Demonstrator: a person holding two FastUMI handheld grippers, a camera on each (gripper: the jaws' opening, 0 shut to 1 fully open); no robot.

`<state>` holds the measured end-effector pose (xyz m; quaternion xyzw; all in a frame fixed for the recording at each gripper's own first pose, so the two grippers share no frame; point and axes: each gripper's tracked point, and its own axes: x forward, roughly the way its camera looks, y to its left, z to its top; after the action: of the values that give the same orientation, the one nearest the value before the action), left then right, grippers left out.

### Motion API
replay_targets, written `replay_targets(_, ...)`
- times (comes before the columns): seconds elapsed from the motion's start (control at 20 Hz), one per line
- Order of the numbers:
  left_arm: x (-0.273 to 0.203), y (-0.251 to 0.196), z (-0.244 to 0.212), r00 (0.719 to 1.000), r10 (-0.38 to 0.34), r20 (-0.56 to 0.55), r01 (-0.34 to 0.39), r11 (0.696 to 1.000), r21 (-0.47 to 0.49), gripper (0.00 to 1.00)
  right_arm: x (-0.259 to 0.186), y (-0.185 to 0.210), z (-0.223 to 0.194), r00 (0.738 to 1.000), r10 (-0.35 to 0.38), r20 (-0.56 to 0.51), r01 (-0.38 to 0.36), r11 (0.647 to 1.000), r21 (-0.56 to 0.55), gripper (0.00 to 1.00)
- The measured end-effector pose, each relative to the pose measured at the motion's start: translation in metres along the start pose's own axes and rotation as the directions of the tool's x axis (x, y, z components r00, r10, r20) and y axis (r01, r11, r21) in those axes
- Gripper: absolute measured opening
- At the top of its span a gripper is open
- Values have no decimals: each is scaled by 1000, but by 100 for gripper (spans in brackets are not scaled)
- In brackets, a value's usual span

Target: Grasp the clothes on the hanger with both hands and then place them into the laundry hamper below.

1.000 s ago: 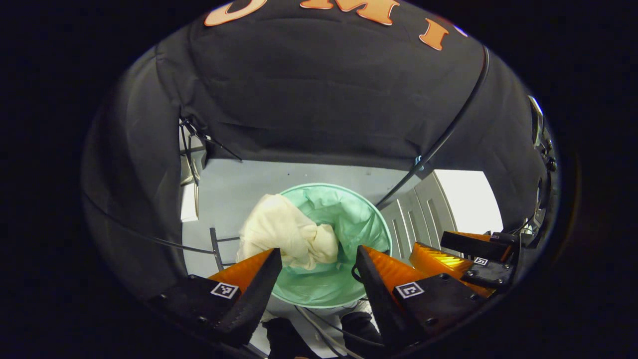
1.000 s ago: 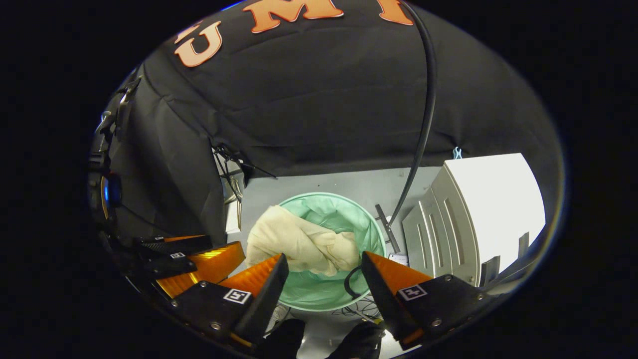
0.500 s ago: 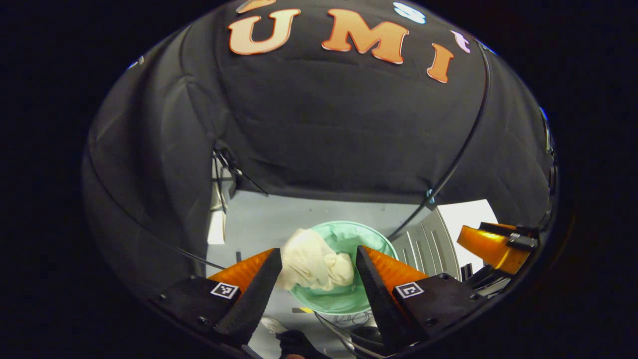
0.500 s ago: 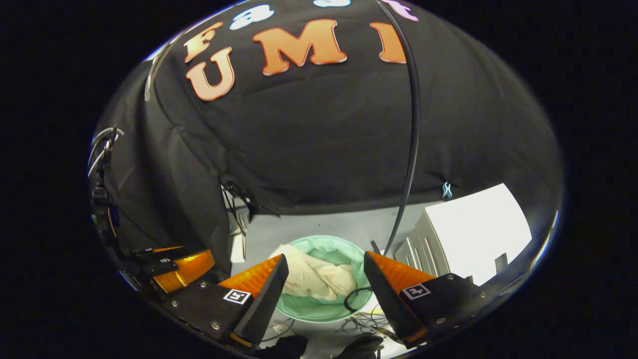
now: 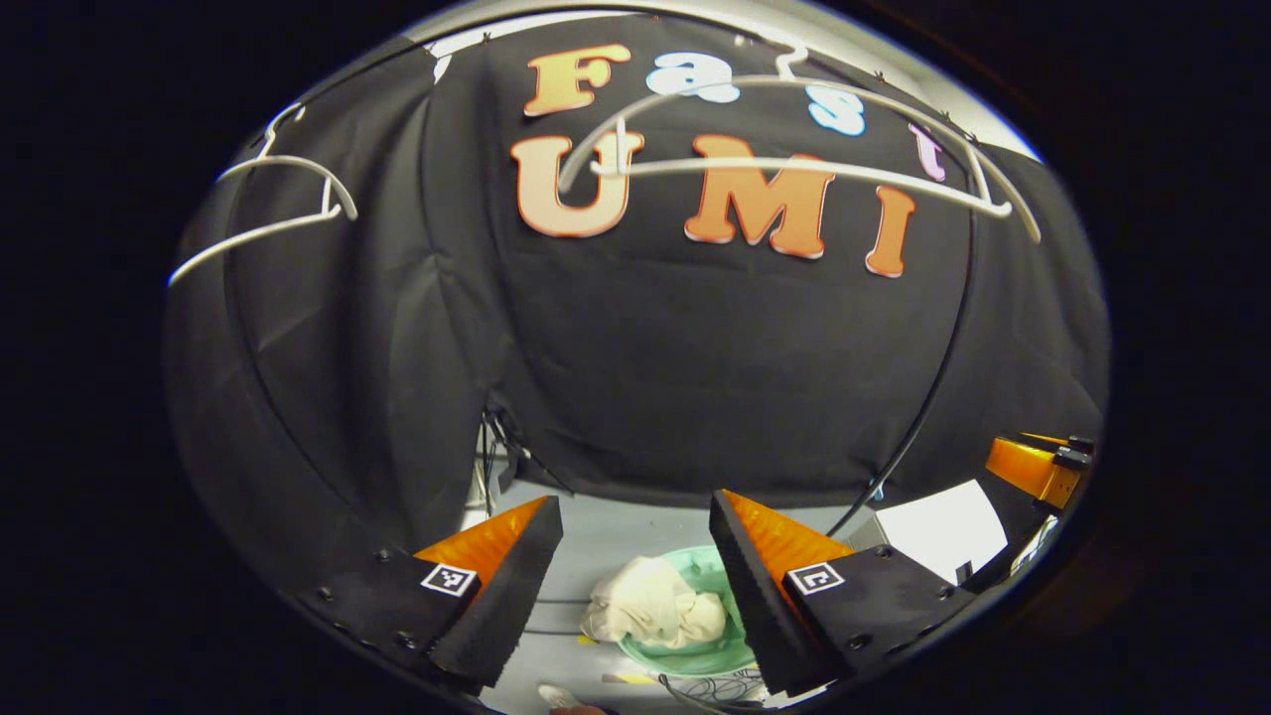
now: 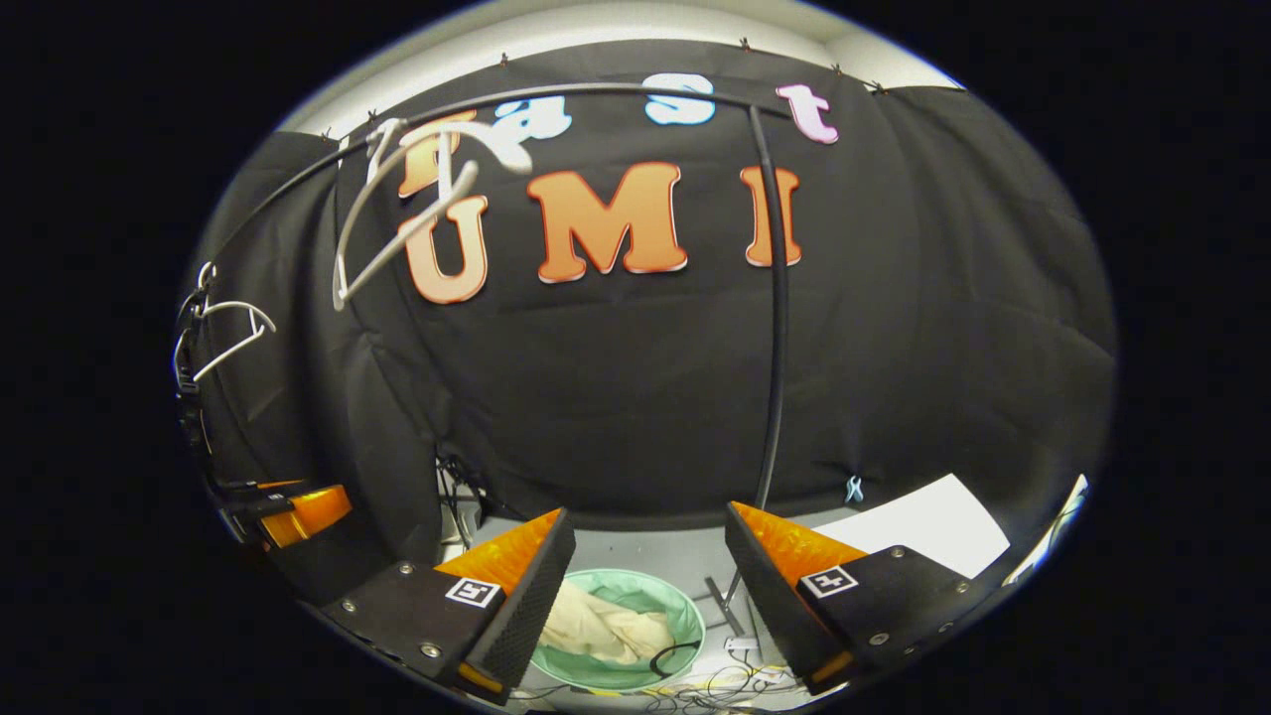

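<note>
A cream garment (image 5: 655, 614) lies bunched in the round green laundry hamper (image 5: 695, 660) on the floor, its cloth draped over the left rim. My left gripper (image 5: 634, 501) is open high above it, holding nothing. The right gripper view shows the same garment (image 6: 606, 631) in the hamper (image 6: 650, 593), far below my open, bare right gripper (image 6: 649, 514). A bare white hanger (image 5: 794, 169) hangs from the rail, also seen tilted in the right gripper view (image 6: 407, 228). Each gripper appears at the edge of the other's view: right gripper (image 5: 1038, 467), left gripper (image 6: 298, 508).
A second bare white hanger (image 5: 268, 214) hangs at the left. The dark rail's upright pole (image 6: 775, 328) runs down to the floor beside the hamper. A white box (image 6: 923, 526) stands to the right. Loose cables (image 6: 715, 685) lie on the floor near the hamper.
Both grippers have risen well away from the hamper and tilted up, so the rail and hangers have come into sight. The garment stays in the hamper; both grippers stay open.
</note>
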<state>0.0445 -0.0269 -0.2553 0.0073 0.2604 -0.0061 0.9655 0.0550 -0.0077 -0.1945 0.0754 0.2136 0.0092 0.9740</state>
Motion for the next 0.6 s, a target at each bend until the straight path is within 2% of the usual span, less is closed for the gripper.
replay_targets(0.05,-11,2,14,999,10,43,-10,1000,4,95,-7,-2,14,1000,-4,29,5,1000,-8,94)
replay_targets(0.2,-28,-2,58,990,9,143,-11,1000,11,100,-29,-7,48,995,-19,100,21,999,-26,94)
replay_targets(0.3,-41,0,84,980,9,200,-14,1000,20,98,-40,-9,70,989,-23,149,27,999,-30,94)
replay_targets(0.5,-75,-2,133,948,2,319,-9,1000,19,100,-66,-9,112,973,-20,230,32,998,-49,94)
replay_targets(0.55,-82,0,145,938,3,345,-9,1000,17,94,-72,-8,119,969,-19,246,33,998,-55,94)
replay_targets(0.6,-89,3,156,929,3,371,-9,1000,16,94,-77,-8,126,964,-18,265,35,998,-60,94)
